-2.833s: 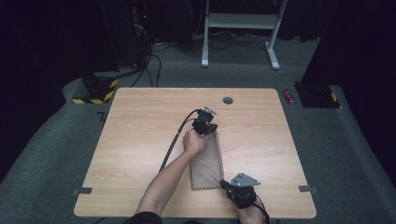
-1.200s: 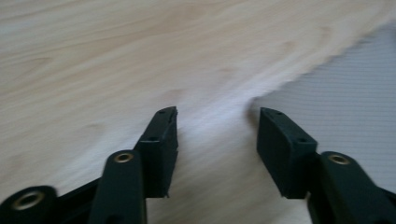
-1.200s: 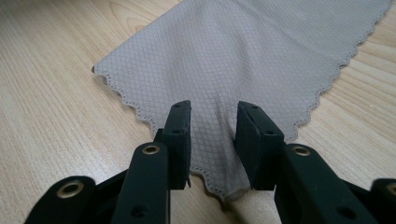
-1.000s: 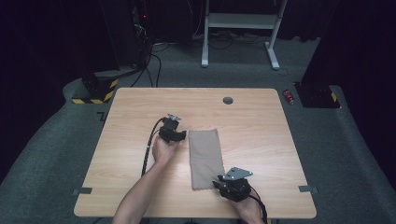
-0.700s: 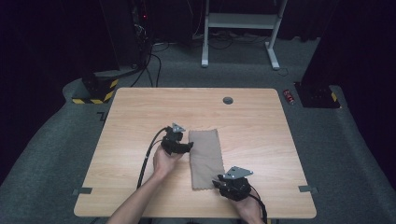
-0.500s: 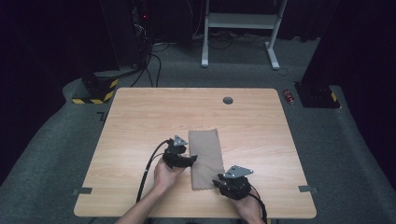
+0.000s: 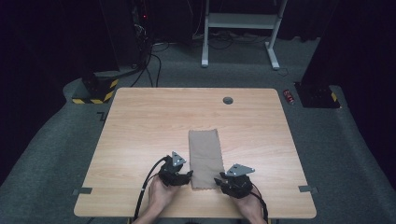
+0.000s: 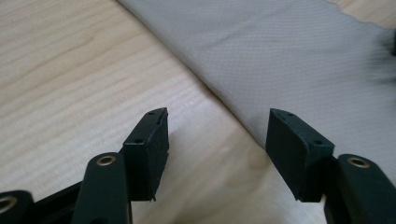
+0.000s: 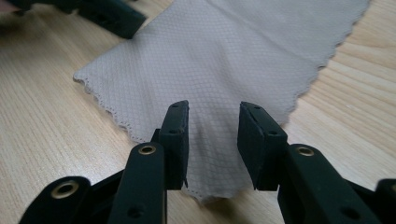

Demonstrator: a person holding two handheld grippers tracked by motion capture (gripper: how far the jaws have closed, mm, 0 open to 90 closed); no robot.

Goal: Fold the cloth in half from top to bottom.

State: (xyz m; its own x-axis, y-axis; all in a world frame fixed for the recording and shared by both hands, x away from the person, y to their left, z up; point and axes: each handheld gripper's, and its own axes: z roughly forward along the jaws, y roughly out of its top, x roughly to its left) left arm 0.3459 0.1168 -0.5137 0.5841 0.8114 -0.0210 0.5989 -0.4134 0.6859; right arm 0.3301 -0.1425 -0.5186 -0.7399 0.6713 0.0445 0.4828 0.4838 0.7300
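Note:
A grey-brown cloth (image 7: pixel 204 157) lies flat in a long strip on the wooden table (image 7: pixel 140 126), its scalloped short edge toward me. My left gripper (image 7: pixel 187 177) rests at the strip's near left corner. In the left gripper view its jaws stand wide apart, left gripper (image 8: pixel 217 140) straddling the long edge of the cloth (image 8: pixel 289 60). My right gripper (image 7: pixel 219 181) is at the near right corner. The right gripper view shows the right gripper (image 9: pixel 212 140) with a narrow gap between its jaws, set over the corner of the cloth (image 9: pixel 224 60), which lies in that gap.
A round cable hole (image 7: pixel 228 100) sits near the table's far edge. On the floor beyond stand a yellow-and-black striped block (image 7: pixel 95 88), a white frame (image 7: pixel 238 28) and a small red item (image 7: pixel 289 95). Both hands are close to the near table edge.
My left gripper left the cloth's far end, swung round its left side and came down to the near left corner. The right gripper has stayed at the near right corner.

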